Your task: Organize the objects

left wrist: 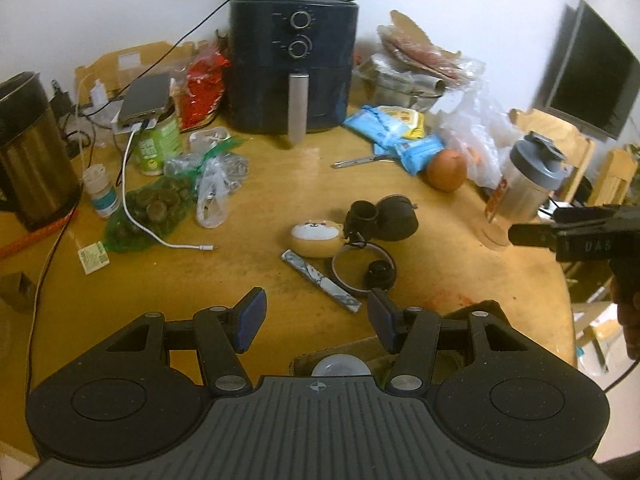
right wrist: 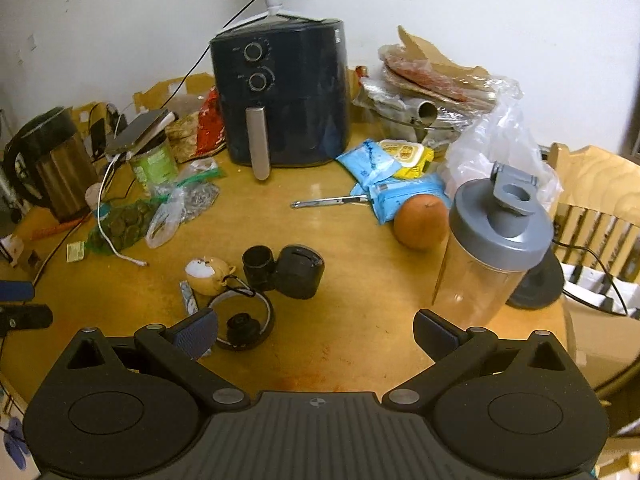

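Note:
My left gripper (left wrist: 316,320) hangs open over the near part of the round wooden table (left wrist: 248,216), with nothing between its blue pads. Just beyond it lie a marbled stick (left wrist: 320,280), a ring with a black cap inside (left wrist: 362,268), a tan animal-face case (left wrist: 316,236), a black tube (left wrist: 362,214) and a round black pouch (left wrist: 396,216). My right gripper (right wrist: 316,336) is open wide and holds nothing. A clear shaker bottle with a grey lid (right wrist: 492,240) stands just past its right finger. An orange (right wrist: 420,222) sits behind the bottle.
A dark air fryer (left wrist: 292,64) stands at the back, a metal kettle (left wrist: 32,152) at the left. Bags, a green can (left wrist: 158,144), a white cable (left wrist: 132,208), blue packets (left wrist: 384,124), a metal utensil (left wrist: 356,160) and foil trays crowd the far half. Wooden chairs (right wrist: 592,200) stand right.

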A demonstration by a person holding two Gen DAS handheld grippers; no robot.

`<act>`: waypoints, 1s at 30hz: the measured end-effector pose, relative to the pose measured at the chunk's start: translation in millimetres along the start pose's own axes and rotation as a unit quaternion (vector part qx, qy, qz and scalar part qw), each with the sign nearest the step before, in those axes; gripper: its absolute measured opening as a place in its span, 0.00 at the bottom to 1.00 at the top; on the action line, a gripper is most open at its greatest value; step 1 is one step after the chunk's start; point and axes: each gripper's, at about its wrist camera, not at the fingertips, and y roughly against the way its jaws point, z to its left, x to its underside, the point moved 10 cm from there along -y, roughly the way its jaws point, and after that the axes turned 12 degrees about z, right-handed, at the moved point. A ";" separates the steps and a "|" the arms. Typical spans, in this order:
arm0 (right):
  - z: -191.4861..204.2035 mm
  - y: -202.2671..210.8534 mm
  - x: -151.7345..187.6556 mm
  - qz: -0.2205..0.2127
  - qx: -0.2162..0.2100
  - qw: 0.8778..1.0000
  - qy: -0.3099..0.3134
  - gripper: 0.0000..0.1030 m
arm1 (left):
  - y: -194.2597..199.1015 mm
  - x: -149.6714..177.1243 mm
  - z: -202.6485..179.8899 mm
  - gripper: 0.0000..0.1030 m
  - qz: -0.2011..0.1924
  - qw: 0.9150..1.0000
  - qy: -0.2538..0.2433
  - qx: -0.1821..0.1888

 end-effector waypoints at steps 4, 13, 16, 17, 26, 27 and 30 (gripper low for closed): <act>-1.1 -10.7 0.8 0.011 -0.010 0.999 0.028 1.00 | -2.9 2.0 -2.8 0.53 0.003 1.000 0.009 -0.014; 0.9 -35.8 -7.2 0.034 -0.048 0.997 0.046 1.00 | -10.9 5.5 -12.7 0.53 0.019 1.000 0.003 -0.018; 3.1 -49.8 -11.6 0.044 -0.059 0.997 0.038 1.00 | -13.4 5.5 -14.4 0.54 0.022 1.000 -0.003 -0.014; 4.4 -53.7 -13.1 0.046 -0.060 0.996 0.037 1.00 | -14.3 5.0 -14.3 0.54 0.022 1.000 -0.006 -0.011; 15.2 -93.2 -29.5 0.058 -0.048 0.996 0.037 0.99 | -22.9 -4.2 -2.4 0.53 0.025 1.000 -0.012 0.011; 15.1 -97.5 -31.0 0.060 -0.047 0.997 0.034 0.99 | -23.5 -4.9 -0.3 0.53 0.026 1.000 -0.012 0.012; 15.4 -110.8 -36.2 0.067 -0.048 0.996 0.020 0.92 | -26.0 -5.8 6.2 0.53 0.028 0.999 -0.008 0.014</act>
